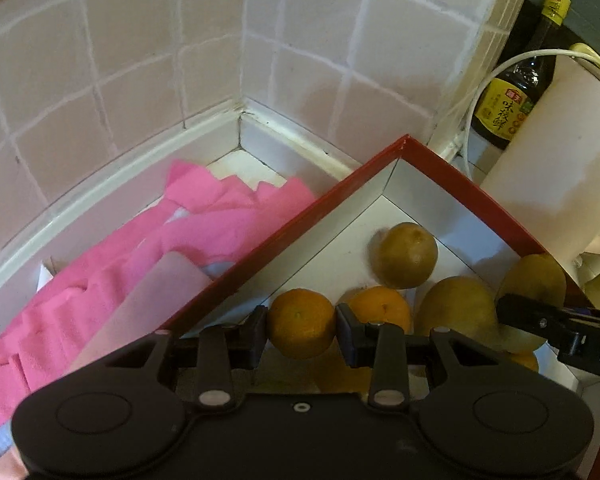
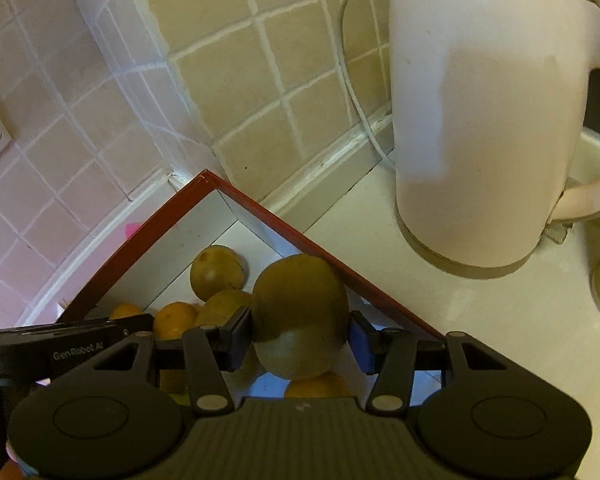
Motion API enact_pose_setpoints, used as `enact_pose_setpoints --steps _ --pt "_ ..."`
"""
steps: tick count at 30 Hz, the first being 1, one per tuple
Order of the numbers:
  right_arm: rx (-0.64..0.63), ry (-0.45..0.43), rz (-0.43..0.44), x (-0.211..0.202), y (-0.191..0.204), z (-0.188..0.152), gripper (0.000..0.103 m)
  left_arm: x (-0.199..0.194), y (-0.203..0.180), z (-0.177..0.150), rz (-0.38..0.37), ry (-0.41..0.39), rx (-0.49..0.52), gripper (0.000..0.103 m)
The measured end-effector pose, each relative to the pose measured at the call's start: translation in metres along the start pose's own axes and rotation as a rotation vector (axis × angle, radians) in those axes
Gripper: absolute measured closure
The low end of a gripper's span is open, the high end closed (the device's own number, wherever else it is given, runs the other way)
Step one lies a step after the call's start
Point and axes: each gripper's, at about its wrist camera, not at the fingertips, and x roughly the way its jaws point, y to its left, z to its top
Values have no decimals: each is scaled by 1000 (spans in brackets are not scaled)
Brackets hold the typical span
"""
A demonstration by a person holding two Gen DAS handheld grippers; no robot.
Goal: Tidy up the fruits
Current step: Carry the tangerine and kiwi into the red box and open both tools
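Pink tiled walls (image 1: 148,80) corner a red-rimmed cardboard box (image 1: 284,228) holding loose fruit, with a crumpled pink cloth (image 1: 148,248) and white electric kettle (image 2: 484,120) flanking it. Over the box, the left gripper (image 1: 301,330) clamps a small round orange (image 1: 301,322) while the right gripper (image 2: 300,340) clamps a brown kiwi (image 2: 300,312).

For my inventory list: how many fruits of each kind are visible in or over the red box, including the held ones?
Oranges: 3
Kiwis: 3
Total: 6 visible; more may be hidden under the tools.
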Motion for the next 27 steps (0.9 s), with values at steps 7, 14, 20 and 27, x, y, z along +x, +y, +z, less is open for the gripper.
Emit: enact_pose_setpoints --steps 7,14,20,27 --pt "21 15 6 -4 -8 -3 49 0 -1 -4 17 -1 4 59" --pt "55 6 27 -22 -16 -1 47 -9 -2 -7 7 0 10 49" --pt "-20 -80 -23 -68 -9 -4 19 -55 -6 -21 17 -82 20 20" --pt "-79 -167 -10 -126 7 -18 4 -128 5 -50 69 -184 -32 20"
